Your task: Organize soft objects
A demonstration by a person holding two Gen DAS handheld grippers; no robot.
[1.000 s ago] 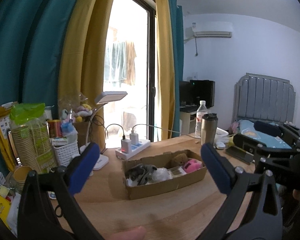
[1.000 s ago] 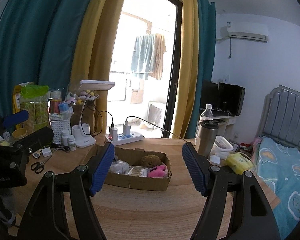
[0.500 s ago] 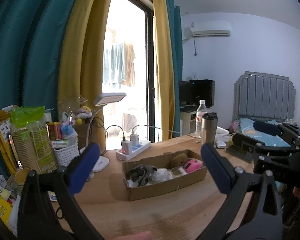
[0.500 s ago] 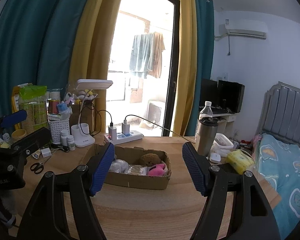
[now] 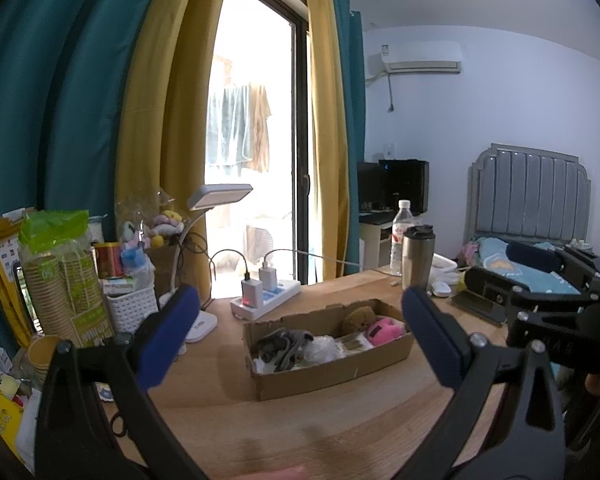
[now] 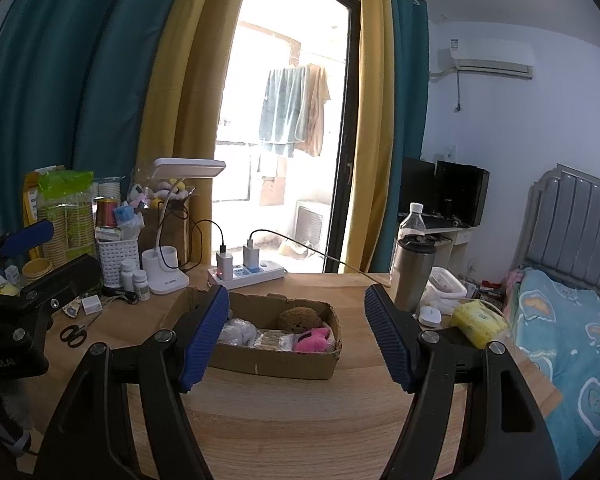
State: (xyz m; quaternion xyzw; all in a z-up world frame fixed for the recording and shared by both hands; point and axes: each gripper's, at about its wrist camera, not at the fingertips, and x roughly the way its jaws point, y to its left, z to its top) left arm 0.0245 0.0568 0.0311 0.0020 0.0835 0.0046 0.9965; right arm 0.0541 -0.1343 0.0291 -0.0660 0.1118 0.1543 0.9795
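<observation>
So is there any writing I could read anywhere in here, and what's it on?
"nRobo...": white letters on the left gripper, low on its black body, cut off by the picture's edge and partly guessed.
Too blurred to read: the green label on the paper cup pack.
Too small to read: the sticker on the air conditioner and the label on the water bottle.

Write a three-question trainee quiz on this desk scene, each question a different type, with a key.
1. True or false: the pink plush toy lies inside the cardboard box.
2. Multiple choice: what stands just right of the box in the right wrist view? A) steel tumbler B) desk lamp C) scissors
3. Fill in: both the left tool and the right tool are ____, holding nothing.

Key: 1 true; 2 A; 3 open
</observation>
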